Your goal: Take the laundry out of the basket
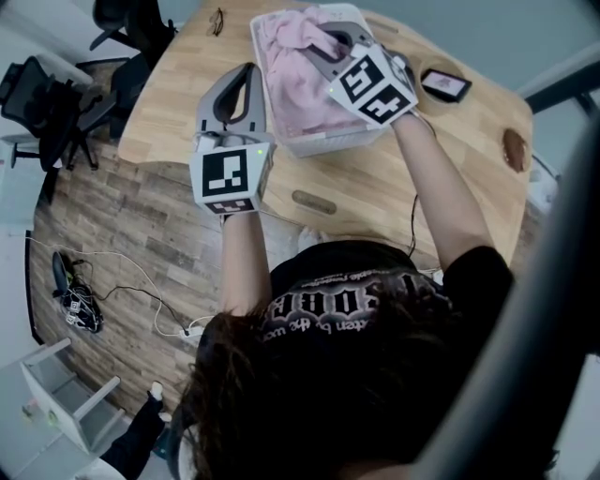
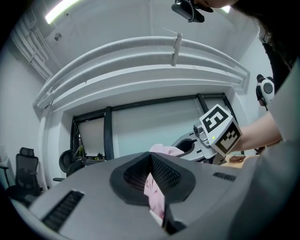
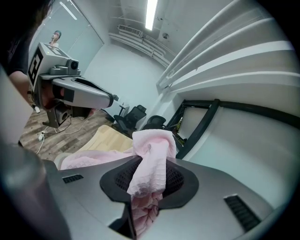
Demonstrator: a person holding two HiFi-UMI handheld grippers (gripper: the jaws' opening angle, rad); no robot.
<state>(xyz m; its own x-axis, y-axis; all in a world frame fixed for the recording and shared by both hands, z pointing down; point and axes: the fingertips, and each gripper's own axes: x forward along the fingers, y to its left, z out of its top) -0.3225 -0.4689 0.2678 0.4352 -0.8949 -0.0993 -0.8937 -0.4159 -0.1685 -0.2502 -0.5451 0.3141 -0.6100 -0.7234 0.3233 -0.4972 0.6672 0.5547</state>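
A light wooden table (image 1: 187,84) with rounded corners carries a white basket (image 1: 323,143) near its middle. Just right of the basket lies a dark phone (image 1: 445,85); further right, near the table's edge, a brown oval thing (image 1: 515,148). Far left of the basket lie eyeglasses (image 1: 217,21). Nearer the person than the basket, an oval slot (image 1: 313,201) shows in the tabletop.

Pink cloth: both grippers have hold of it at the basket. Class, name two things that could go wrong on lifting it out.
1. The left gripper pinches only a thin edge of the pink cloth, so it may slip free.
2. Most of the cloth lies in the basket; pulling could drag the basket into the phone.
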